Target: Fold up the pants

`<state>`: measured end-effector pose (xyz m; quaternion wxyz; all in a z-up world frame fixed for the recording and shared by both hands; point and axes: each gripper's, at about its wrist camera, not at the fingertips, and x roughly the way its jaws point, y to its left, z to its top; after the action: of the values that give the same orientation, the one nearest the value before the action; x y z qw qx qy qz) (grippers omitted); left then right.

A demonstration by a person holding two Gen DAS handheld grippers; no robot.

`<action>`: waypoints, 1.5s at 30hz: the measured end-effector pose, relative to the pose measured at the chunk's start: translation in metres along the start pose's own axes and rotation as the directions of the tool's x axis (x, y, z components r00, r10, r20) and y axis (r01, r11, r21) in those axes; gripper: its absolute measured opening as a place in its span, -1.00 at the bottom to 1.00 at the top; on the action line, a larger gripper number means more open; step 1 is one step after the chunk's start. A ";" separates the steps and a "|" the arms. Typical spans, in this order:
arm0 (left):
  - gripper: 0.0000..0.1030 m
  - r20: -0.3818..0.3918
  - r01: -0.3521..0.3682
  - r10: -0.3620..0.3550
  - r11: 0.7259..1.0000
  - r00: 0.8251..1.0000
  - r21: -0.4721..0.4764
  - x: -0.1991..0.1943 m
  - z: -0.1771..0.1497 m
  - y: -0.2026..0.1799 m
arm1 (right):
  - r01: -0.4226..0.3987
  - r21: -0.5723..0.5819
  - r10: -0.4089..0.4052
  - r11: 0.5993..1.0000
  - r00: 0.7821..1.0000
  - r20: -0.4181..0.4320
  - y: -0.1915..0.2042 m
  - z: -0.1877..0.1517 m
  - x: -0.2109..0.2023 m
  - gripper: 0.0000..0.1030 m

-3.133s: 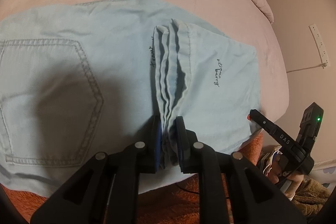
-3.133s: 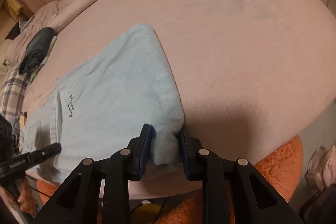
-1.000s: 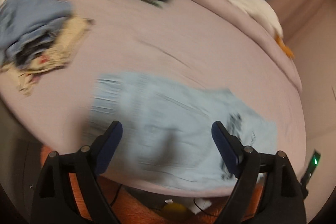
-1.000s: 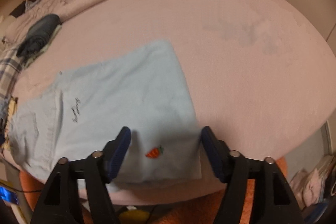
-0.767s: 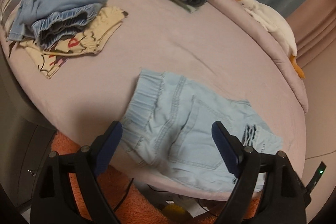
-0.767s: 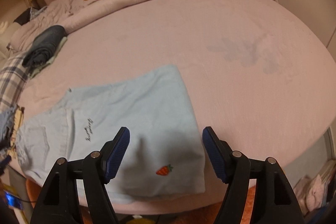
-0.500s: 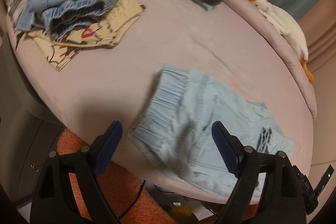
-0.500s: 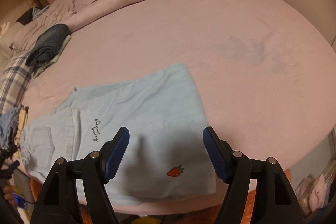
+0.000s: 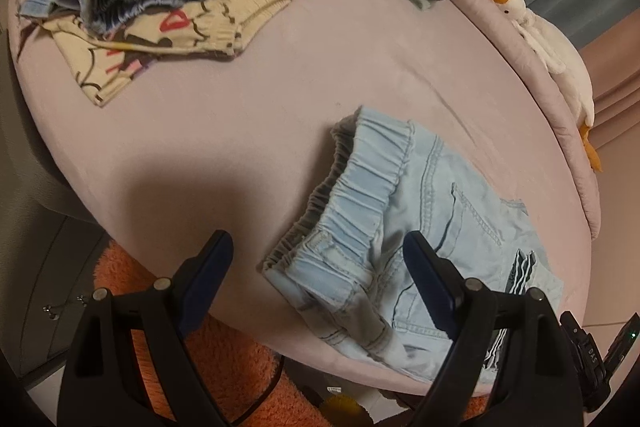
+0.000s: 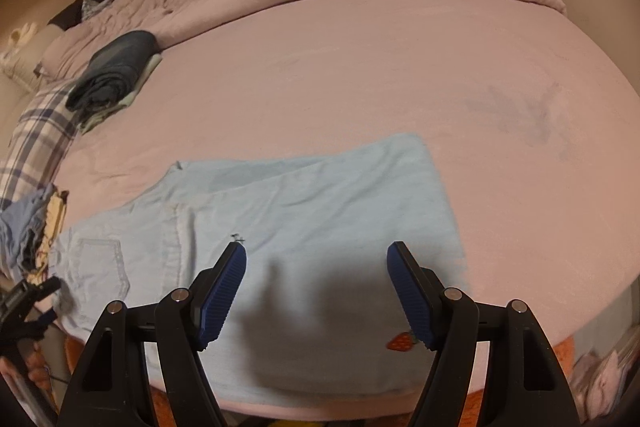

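— Where are the pants?
— The pale blue pants [image 10: 320, 211] lie folded flat on the pink bed [image 10: 400, 67], just ahead of and beneath both tools. The left tool [image 9: 318, 279] hangs spread wide, empty, above the gathered elastic waistband [image 9: 360, 195]. The right tool [image 10: 316, 293] gapes empty over the leg.
— Any writing?
— Small dark script, unreadable; a red strawberry patch [image 10: 400, 341] beside the right tool's right finger.

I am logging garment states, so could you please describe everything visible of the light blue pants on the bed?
The light blue pants look like thin pale denim. They lie folded near the front edge of the pink bed, with a gathered elastic waistband, a stitched back pocket and a small strawberry patch. Both the left gripper and the right gripper hover open, touching nothing.
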<state>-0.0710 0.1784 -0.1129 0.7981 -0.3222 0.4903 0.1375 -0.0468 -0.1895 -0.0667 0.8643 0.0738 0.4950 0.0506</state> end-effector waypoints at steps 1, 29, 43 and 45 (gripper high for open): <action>0.69 -0.005 0.001 -0.001 1.000 1.000 -0.002 0.002 0.000 0.000 | 0.000 -0.006 0.000 1.000 1.000 -0.003 0.002 0.000 0.001 0.41; -0.01 -0.021 0.035 -0.035 0.999 0.999 -0.025 0.011 -0.005 -0.003 | -0.049 -0.053 0.043 0.997 0.994 -0.098 0.027 -0.006 0.023 0.41; -0.31 -0.010 0.089 -0.090 0.994 0.996 -0.066 0.005 -0.005 -0.003 | -0.063 -0.016 0.061 0.998 0.993 -0.104 0.024 -0.009 0.022 0.41; -0.39 0.005 0.093 -0.093 0.994 0.996 -0.050 -0.001 -0.005 -0.006 | -0.060 -0.004 0.060 0.998 0.993 -0.103 0.021 -0.010 0.021 0.41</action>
<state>-0.0719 0.1704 -0.1108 0.7960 -0.3643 0.4701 0.1126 -0.0448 -0.1651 -0.0862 0.8360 0.0829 0.5361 0.0821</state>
